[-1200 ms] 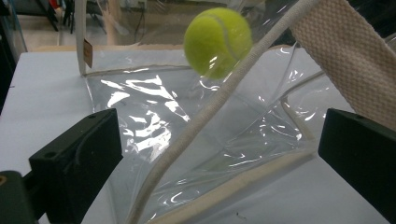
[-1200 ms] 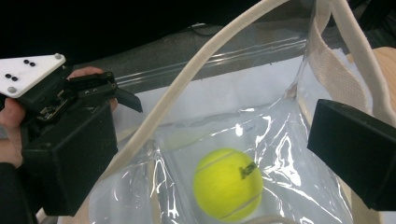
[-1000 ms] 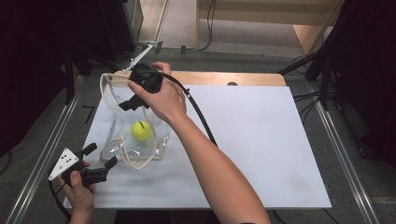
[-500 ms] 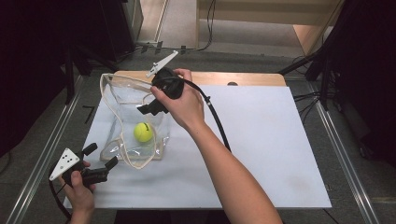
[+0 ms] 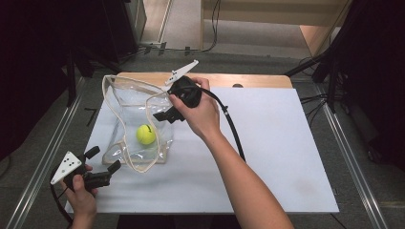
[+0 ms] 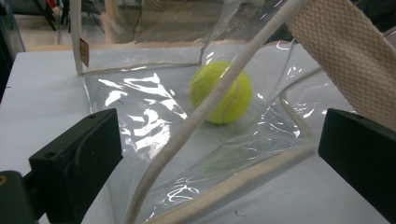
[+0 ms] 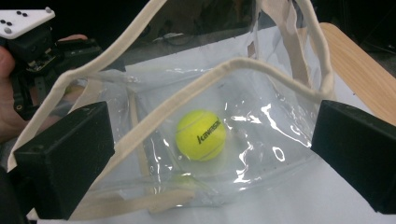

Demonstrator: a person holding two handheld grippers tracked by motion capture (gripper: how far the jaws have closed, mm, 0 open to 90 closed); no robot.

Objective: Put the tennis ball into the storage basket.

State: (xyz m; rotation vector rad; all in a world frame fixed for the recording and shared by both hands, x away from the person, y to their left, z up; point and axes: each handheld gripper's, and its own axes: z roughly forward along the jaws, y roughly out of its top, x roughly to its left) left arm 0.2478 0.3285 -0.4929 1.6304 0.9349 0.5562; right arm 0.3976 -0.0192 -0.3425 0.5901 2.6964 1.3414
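Observation:
A clear plastic tote bag (image 5: 129, 102) with cream straps lies open on the left of the white mat (image 5: 286, 152). Inside it rests a yellow tennis ball (image 5: 146, 134). My right gripper (image 5: 165, 116) hovers open at the bag's right rim with its jaws pointing into the mouth. Its own view shows the ball (image 7: 201, 135) through the bag (image 7: 271, 93), between wide-apart jaws (image 7: 212, 135). My left gripper (image 5: 102, 160) is open near the bag's front left corner, just short of it. Between its jaws (image 6: 219, 137) I see a strap, the bag (image 6: 140, 107) and the ball (image 6: 233, 102).
A black cable (image 5: 231, 129) trails from the right gripper across the mat. The wooden table edge (image 5: 258, 81) runs along the back. Metal rails flank the table on both sides. The left gripper's grey plate (image 7: 25, 21) shows beyond the bag.
My right hand and gripper have moved to the right, from above the bag's mouth to its right rim. The ball stays in the bag. The left gripper has held still.

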